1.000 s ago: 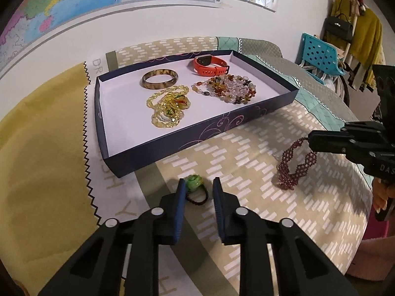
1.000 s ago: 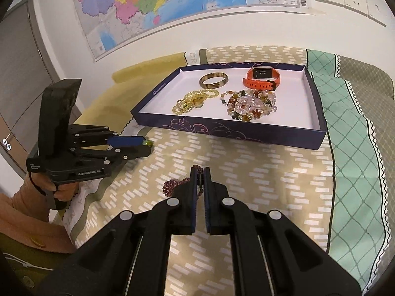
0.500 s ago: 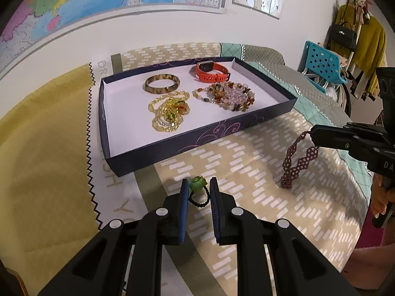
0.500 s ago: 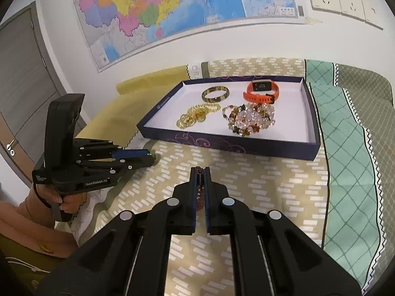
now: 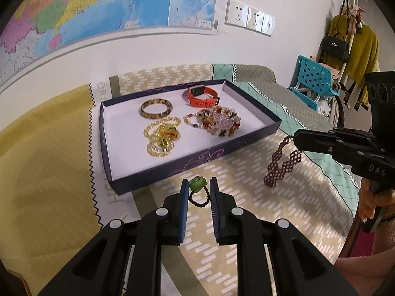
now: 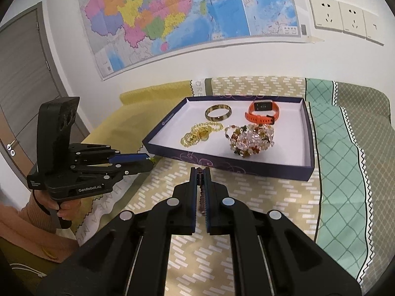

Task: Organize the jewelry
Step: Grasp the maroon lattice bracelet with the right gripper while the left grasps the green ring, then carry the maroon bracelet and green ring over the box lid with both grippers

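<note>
My left gripper is shut on a green ring with a black band, held just above the patterned cloth in front of the tray. My right gripper is shut on a dark red beaded bracelet, which dangles from its tips with its lower end near the cloth. In the right wrist view only a strip of the bracelet shows between the fingers. The navy tray with a white floor holds a brown bangle, an orange watch, yellow beads and a mixed-stone bead strand.
The table is covered with patchwork cloths and stands against a wall with a map and sockets. A blue chair and hanging clothes stand at the right. A person's hands grip both handles.
The left jaws closed on the green ring and lifted it. The right gripper rose with the bracelet, which went from lying partly on the cloth to hanging.
</note>
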Tool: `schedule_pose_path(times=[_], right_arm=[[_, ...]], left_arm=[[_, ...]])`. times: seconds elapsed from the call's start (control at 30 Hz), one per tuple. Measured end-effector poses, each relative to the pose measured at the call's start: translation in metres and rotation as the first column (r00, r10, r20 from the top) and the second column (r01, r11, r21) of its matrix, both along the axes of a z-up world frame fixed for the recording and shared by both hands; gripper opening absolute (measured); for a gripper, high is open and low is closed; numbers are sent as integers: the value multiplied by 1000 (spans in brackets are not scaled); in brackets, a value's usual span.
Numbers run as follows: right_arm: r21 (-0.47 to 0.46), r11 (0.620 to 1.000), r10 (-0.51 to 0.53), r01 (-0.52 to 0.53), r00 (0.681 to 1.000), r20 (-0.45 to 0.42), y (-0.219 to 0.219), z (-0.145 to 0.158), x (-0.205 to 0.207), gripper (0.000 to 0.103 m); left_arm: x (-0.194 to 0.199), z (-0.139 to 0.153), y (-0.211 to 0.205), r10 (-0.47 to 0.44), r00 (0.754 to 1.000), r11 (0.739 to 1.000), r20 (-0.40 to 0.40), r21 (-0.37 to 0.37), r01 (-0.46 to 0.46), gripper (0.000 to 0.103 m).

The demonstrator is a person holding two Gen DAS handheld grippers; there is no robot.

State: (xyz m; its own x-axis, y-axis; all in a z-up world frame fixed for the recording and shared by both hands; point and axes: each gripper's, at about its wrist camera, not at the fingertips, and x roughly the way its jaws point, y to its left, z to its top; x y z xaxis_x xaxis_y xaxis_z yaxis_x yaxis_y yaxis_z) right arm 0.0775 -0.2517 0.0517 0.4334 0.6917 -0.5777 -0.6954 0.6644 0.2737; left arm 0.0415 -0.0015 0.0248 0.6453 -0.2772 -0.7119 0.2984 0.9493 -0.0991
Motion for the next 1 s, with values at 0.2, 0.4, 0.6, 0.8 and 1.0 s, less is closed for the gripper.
schedule_pose_path(times=[0.2,0.4,0.6,0.8,1.0], right_arm=[[0,1000,8,-8,1000,13,3,5,1,5],[3,1000,7,-7,1000,19,4,8,1,5],[3,1000,7,-8,1000,30,6,11,4,5],[8,1000,15,-16,999,51,10,19,12,5],[1,1000,8,-8,997,81,16,28,28,5]], left_arm=[[-1,6,-5,-9,1000,1000,18,4,9,15],[-1,9,-6,-14,999,1000,29,0,14,15],[0,14,-5,-11,999,1000,43,-3,11,15],[9,20,0,9,998,1000,61,-3,-9,15],[25,24,3,20,998,1000,57,-19,-19,15]])
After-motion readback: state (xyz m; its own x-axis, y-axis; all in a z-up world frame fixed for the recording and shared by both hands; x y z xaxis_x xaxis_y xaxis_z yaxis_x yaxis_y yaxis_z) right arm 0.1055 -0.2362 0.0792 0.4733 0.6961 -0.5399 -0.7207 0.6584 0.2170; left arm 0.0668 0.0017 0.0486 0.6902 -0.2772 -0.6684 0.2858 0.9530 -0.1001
